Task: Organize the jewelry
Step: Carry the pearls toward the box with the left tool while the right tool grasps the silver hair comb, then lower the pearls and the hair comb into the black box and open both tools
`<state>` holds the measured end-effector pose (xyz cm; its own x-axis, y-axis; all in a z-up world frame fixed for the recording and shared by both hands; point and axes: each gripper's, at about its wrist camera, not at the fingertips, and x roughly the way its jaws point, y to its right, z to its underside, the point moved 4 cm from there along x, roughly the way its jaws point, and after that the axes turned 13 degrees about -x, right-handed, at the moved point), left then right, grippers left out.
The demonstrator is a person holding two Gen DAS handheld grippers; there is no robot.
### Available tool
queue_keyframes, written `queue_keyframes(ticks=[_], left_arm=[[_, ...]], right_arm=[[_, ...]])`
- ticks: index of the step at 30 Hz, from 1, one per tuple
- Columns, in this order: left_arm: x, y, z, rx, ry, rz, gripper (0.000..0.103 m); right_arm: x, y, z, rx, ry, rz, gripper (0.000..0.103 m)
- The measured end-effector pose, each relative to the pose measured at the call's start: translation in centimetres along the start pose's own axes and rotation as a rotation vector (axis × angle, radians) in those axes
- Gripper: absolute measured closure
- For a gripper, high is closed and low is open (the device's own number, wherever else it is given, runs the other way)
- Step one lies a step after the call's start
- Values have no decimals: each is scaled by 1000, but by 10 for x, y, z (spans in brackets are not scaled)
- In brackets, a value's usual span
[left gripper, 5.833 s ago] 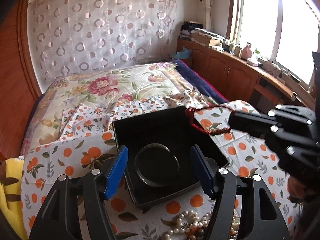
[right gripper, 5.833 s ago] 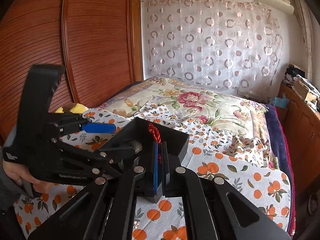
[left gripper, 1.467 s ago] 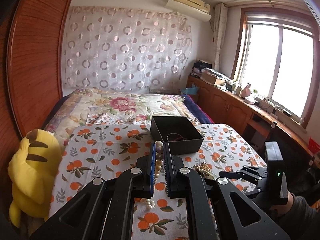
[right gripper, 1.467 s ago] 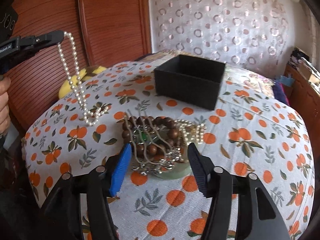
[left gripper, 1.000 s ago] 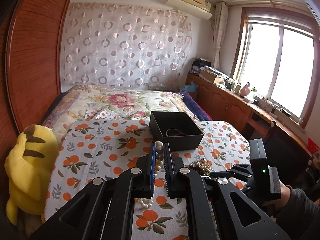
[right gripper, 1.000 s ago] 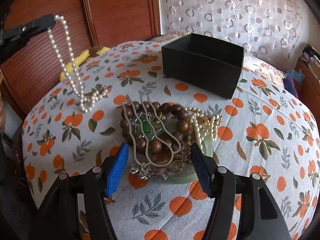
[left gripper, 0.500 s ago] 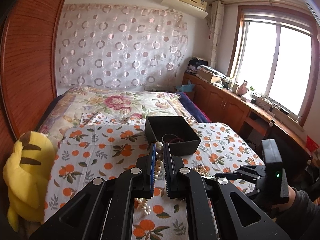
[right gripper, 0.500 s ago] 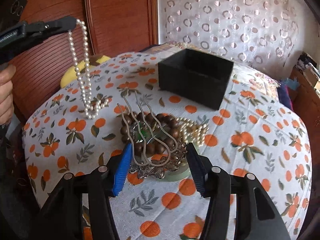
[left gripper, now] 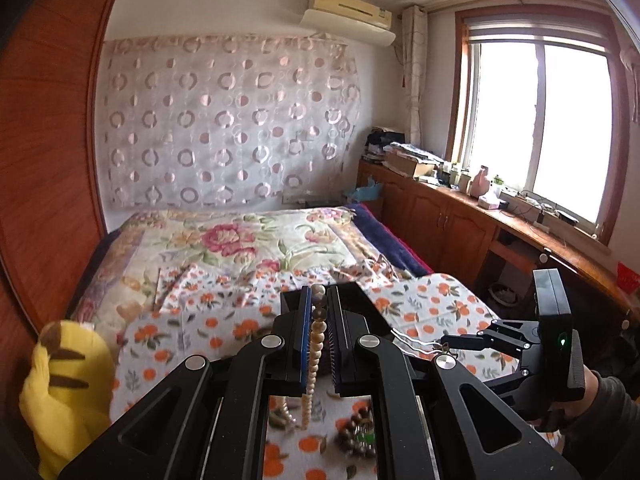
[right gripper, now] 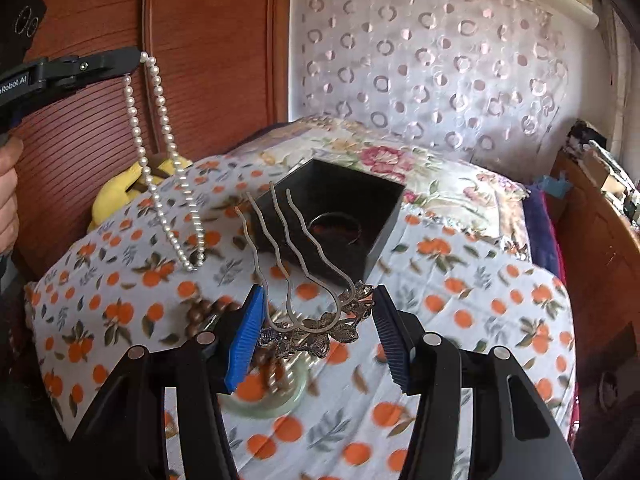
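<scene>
My right gripper (right gripper: pixel 318 330) holds a hair comb (right gripper: pixel 308 280) by its ornate head, prongs pointing up and forward, over the tablecloth (right gripper: pixel 480 300). Directly below it a bangle (right gripper: pixel 276 400) lies on the cloth, with a wooden bead bracelet (right gripper: pixel 204 312) just to its left. Beyond the prongs sits the open box (right gripper: pixel 332 216), a ring-shaped piece in its bottom. Left of the box, a pearl necklace (right gripper: pixel 160 152) hangs from my left gripper (left gripper: pixel 319 320), its lowest loop near the cloth; I cannot tell if it touches. A plush toy (left gripper: pixel 60 392) sits off the cloth's left edge. The bed (left gripper: pixel 240 240) lies behind the box.
</scene>
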<state>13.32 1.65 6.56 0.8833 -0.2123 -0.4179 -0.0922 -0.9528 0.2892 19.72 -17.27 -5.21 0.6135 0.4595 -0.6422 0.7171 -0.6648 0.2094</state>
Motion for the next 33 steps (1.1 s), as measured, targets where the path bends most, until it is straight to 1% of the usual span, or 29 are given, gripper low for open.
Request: queue_keyframes(ticks=[6,15,18,24,32,33], left_arm=[[17,7,-26,14,12,-4,96],[27,28,-64,69,54,-18,96],[33,34,-74,79,53,-18,96],[44,39,-80,84,44,-25,96],[77,29,-69,81,-25,-48,96],[79,29,-66,78,-30,-52,92]], right_arm=[[10,16,-16,-10,4,34,46],[22,29,-25,-3,-2,56,46],[24,32,-27,-1,-3,63,46],[27,35,-31,-1,-3,69,46],[41,38,-34,1,-22,67,46],[44,38,-35,2,-22,64,46]])
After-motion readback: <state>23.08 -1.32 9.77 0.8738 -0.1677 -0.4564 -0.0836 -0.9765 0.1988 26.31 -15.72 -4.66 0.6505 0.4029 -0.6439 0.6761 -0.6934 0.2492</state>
